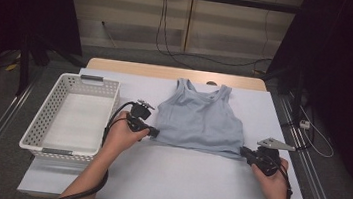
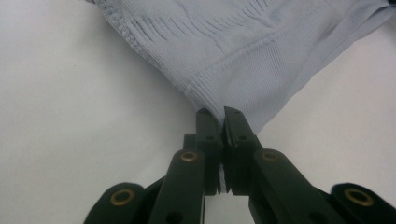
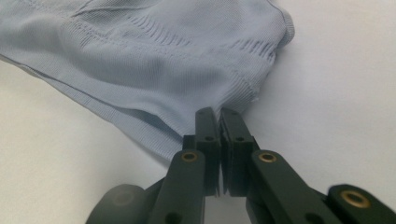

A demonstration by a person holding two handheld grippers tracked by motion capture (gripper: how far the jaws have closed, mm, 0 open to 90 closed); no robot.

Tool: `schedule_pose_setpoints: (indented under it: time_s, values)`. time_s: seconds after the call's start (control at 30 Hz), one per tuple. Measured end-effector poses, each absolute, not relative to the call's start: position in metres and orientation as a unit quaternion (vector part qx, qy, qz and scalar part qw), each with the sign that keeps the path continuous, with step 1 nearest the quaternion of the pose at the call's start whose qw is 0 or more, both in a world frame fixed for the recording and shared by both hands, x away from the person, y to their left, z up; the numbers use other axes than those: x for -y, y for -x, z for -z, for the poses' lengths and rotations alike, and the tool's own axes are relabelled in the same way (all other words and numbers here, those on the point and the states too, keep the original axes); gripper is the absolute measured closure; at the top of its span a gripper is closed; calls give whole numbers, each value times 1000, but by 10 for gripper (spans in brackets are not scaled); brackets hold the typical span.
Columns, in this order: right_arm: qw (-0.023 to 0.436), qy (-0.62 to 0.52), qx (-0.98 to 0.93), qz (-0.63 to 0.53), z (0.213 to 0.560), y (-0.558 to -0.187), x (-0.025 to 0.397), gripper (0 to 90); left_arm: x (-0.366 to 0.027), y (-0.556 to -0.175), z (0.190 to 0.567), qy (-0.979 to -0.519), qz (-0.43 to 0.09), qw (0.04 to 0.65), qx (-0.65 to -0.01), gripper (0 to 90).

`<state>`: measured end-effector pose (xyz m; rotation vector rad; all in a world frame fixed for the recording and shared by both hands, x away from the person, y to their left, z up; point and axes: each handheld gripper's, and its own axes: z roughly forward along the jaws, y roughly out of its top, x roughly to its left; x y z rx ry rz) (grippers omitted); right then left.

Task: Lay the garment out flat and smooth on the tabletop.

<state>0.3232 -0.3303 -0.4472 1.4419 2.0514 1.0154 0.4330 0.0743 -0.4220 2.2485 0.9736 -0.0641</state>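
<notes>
On the table: a light blue top lies flat on the white cover, straps toward the far edge, hem toward the person.
Top, place: about the middle of the cover, to the right of the basket and apart from it.
Left gripper: at the hem's left corner; in its own view the jaws are pressed together with the ribbed corner of the top pinched between the tips.
Right gripper: at the hem's right corner; in its own view the jaws are closed on the corner of the top, the fabric caught between the tips.
Hem: drawn in a nearly straight line between the two grippers, with small folds of cloth near each pinched corner.
Left hand: wrapped around the left gripper, forearm coming in from the bottom, a black cable looping beside the wrist.
Right hand: holds the right gripper near the cover's right side; a grey plate sits on top of that gripper.
Basket: white, perforated, on the left part of the table, nothing seen inside.
</notes>
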Motion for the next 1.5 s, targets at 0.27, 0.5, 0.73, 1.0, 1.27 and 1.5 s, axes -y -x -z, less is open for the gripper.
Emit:
schedule_pose_setpoints:
  time_s: [0.27, 0.5, 0.73, 1.0, 1.27, 1.5]
  values:
    - [214, -514, -748, -362, 449, -323, 324, 879, -79, -429, 418, -864, 24, 336, -375, 864]
    - [213, -512, -748, -363, 449, -323, 322, 879, -82, -427, 416, -862, 25, 336, -380, 864]
    - [213, -509, -752, -361, 450, -322, 319, 879, -85, -424, 414, -863, 19, 331, -381, 864]
    - [212, -502, -758, -359, 451, -323, 314, 879, -91, -420, 413, -863, 20, 328, -384, 864]
    - [211, -499, -760, -359, 452, -324, 310, 879, -94, -419, 411, -865, 21, 322, -383, 864]
    - [210, -496, -762, -360, 452, -324, 309, 879, -95, -418, 409, -867, 19, 315, -385, 865]
